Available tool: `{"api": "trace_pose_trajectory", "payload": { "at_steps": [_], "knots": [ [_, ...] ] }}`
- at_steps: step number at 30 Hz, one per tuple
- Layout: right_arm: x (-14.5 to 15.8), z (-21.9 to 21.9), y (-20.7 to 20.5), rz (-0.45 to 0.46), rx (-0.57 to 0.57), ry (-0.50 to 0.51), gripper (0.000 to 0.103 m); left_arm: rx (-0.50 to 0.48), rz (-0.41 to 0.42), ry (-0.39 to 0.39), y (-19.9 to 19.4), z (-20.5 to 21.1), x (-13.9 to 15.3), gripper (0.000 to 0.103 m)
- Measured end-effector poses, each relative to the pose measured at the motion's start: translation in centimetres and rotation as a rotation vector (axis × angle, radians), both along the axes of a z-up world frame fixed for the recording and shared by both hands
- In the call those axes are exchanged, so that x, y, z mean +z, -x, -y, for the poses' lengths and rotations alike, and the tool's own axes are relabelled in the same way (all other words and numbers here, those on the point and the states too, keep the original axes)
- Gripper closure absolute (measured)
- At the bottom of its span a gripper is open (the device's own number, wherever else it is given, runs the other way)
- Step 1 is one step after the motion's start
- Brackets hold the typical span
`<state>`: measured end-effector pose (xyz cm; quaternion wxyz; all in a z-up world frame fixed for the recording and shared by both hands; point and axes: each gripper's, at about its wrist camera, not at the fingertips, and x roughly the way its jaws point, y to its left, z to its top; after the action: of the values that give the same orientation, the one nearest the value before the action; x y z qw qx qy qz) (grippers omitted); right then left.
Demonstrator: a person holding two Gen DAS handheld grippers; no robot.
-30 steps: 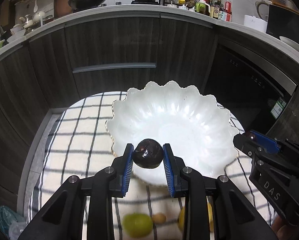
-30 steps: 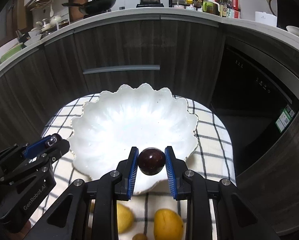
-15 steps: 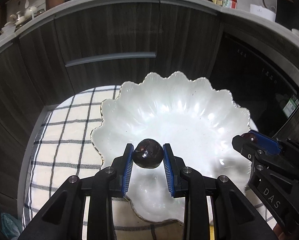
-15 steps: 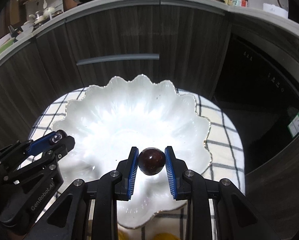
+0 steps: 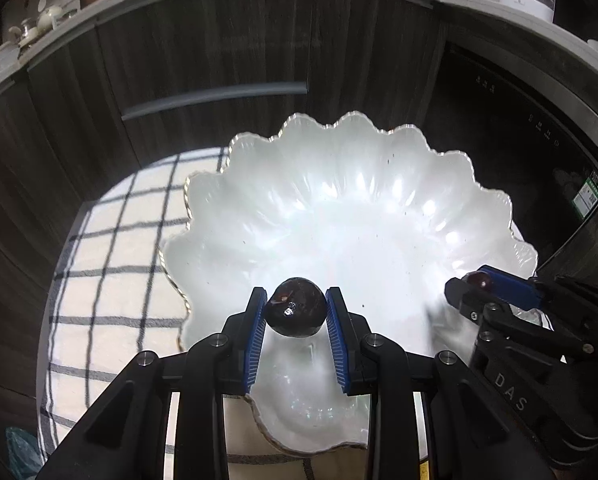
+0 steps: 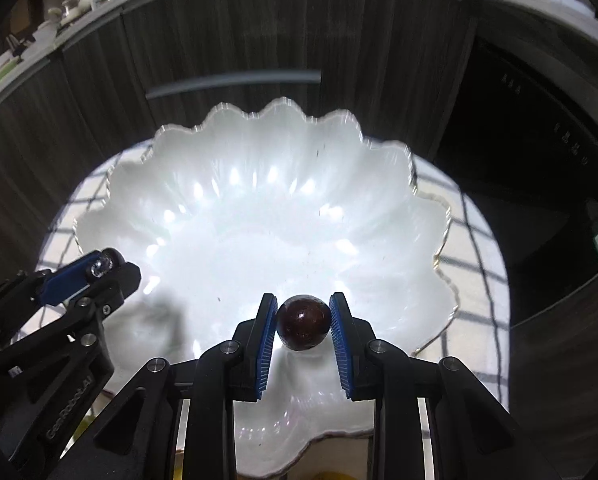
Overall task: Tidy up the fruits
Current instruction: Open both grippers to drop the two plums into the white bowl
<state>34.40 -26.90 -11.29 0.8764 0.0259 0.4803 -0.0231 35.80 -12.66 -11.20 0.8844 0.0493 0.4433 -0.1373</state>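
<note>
Over the bowl: both grippers hang above the white scalloped bowl (image 5: 339,200), which sits on a checked cloth (image 5: 111,248).
Left gripper (image 5: 297,312): blue pads clamped on a dark round fruit (image 5: 297,307), at 6 o'clock of the bowl's well in its own view.
Right gripper (image 6: 303,322): narrowed onto a second dark plum (image 6: 303,322), also near 6 o'clock; seen at 4 o'clock from the left camera.
Open room: bare bowl floor from 9 through 12 to 3 o'clock.
Edges: wavy rim (image 6: 283,106) at 12 o'clock, dark cabinet fronts (image 6: 239,32) beyond.
Axis: each fruit near-spherical; long axis and stem end cannot be told.
</note>
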Motion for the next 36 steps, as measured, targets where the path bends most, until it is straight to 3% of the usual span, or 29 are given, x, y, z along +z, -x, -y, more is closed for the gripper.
{"api": "trace_pose_trajectory", "payload": {
  "at_steps": [5, 8, 12, 16, 21, 27, 36],
  "knots": [
    [-0.4, 0.0, -0.1, -0.023, 0.002, 0.012, 0.075, 0.001, -0.019, -0.016, 0.0, 0.1, -0.6, 0.073],
    [-0.3, 0.0, 0.0, -0.019, 0.002, 0.014, 0.073, 0.005, -0.014, -0.016, 0.1, 0.1, -0.4, 0.065],
    [0.3, 0.0, 0.2, 0.001, -0.003, 0.019, 0.056, 0.021, 0.011, -0.025, 0.3, -0.2, 0.1, 0.046],
    [1.4, -0.1, 0.5, 0.032, -0.014, 0.043, 0.044, 0.035, 0.028, -0.031, 0.6, -0.5, 0.8, 0.044],
    [3.4, 0.0, 1.7, 0.088, -0.039, 0.097, 0.034, 0.069, 0.085, -0.057, 1.5, -1.1, 2.3, 0.033],
    [5.9, 0.5, 3.8, 0.139, -0.090, 0.122, 0.031, 0.092, 0.122, -0.073, 3.4, -1.7, 4.3, 0.019],
    [8.4, 1.0, 8.2, 0.184, -0.117, 0.102, 0.028, 0.098, 0.172, -0.076, 7.3, -2.0, 7.0, 0.011]
  ]
}}
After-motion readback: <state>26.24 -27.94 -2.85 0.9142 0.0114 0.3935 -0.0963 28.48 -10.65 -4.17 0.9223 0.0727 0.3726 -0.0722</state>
